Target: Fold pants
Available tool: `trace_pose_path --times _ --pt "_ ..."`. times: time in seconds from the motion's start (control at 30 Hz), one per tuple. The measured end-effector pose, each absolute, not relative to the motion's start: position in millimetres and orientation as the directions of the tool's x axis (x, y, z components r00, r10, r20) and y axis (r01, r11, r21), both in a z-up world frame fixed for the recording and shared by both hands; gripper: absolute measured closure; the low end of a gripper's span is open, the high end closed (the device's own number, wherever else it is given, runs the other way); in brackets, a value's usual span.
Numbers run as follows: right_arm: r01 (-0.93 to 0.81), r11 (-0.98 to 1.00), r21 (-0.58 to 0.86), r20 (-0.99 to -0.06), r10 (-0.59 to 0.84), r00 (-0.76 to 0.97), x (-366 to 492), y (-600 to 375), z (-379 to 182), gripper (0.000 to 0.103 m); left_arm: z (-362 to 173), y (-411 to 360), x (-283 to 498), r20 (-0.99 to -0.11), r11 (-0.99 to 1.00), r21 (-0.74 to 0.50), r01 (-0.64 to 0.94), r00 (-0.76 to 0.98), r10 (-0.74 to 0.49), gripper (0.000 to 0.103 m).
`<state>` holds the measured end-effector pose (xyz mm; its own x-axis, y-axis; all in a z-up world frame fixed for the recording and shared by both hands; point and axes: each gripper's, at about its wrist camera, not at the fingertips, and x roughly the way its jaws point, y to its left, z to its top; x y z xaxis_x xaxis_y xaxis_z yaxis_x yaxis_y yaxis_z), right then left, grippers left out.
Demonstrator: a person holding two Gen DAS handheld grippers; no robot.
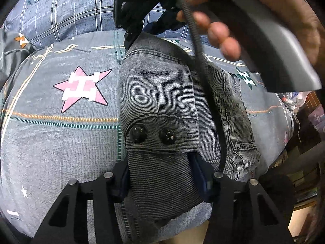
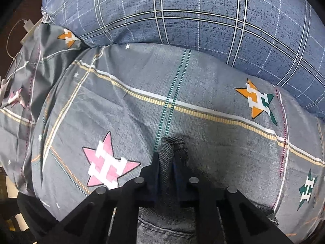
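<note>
Lying on bed: grey washed-denim pants (image 1: 162,93) rested folded on a grey bedsheet printed with stars and stripes (image 1: 50,142), running from the near edge of the left wrist view up toward the far gripper.
Pink star: a pink-and-white star print (image 1: 82,87) sat on the sheet just left of the pants.
Left gripper: the black two-finger left gripper (image 1: 162,181) had its jaws pressed on a thick bunch of the denim, its blue pads (image 1: 200,174) against either side of the fabric.
Buttons: two round black buttons (image 1: 152,135) sat side by side on a denim flap just beyond the left gripper.
Cable: a black ribbed cable (image 1: 195,40) hung down across the pants.
Right gripper: the black right gripper (image 2: 168,162) was clamped together on a narrow pinched fold at the far end of the pants; in the left wrist view it showed at the top (image 1: 132,16).
Hand: a person's hand (image 1: 215,26) gripped the grey handle (image 1: 274,46).
Pillow: a blue plaid pillow (image 2: 203,20) lay beyond the sheet.
</note>
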<state>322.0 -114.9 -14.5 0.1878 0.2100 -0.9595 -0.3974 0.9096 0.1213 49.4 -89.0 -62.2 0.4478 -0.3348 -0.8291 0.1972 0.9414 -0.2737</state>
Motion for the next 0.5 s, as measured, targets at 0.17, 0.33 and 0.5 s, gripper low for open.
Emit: trace_pose_path --times 0.17,0.33,0.5 --pt "-0.308 0.949 0.063 -0.946 0.154 0.284 329 -122 -12 0.091 -61 -96 48 -0.830 0.943 -0.269 0.198 0.448 -0.331 0.051" --pt "-0.270 0.952 0.145 -0.915 0.233 0.329 318 -150 19 0.090 -58 -89 43 -0.829 0.941 -0.284 0.184 0.446 -0.337 0.047" --pt "-0.305 0.926 0.222 -0.925 0.299 0.235 287 -159 7 0.090 -52 -72 37 -0.814 0.931 -0.331 0.151 0.454 -0.363 0.040"
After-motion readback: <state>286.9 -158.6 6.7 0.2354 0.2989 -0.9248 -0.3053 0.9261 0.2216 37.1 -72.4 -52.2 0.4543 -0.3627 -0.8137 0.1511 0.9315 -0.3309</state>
